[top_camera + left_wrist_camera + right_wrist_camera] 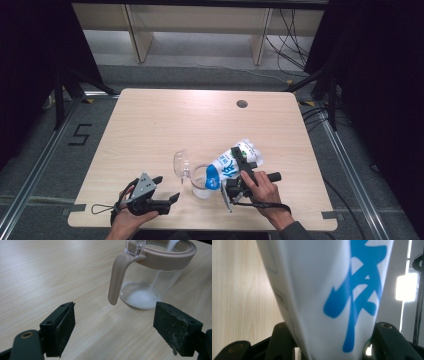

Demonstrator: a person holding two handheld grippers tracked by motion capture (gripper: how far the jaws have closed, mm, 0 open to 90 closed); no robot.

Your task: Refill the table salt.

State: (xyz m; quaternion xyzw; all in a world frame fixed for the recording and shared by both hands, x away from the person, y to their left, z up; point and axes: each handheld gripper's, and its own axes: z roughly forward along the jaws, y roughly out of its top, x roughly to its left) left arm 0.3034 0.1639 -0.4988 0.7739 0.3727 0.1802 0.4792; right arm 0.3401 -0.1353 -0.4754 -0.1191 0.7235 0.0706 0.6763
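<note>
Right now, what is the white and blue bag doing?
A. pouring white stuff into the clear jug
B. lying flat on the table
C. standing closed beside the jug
A: the right gripper tips the bag over the jug, which has white powder in its bottom.

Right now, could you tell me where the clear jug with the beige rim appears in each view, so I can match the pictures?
High view: the jug stands low on the table, just left of the tilted white-and-blue pouch.
Left gripper view: the jug is upper right, beige handle toward the camera, white powder at its bottom.
Right gripper view: not in it; the pouch blocks the middle.
Shared landmark: the light wooden table.
</note>
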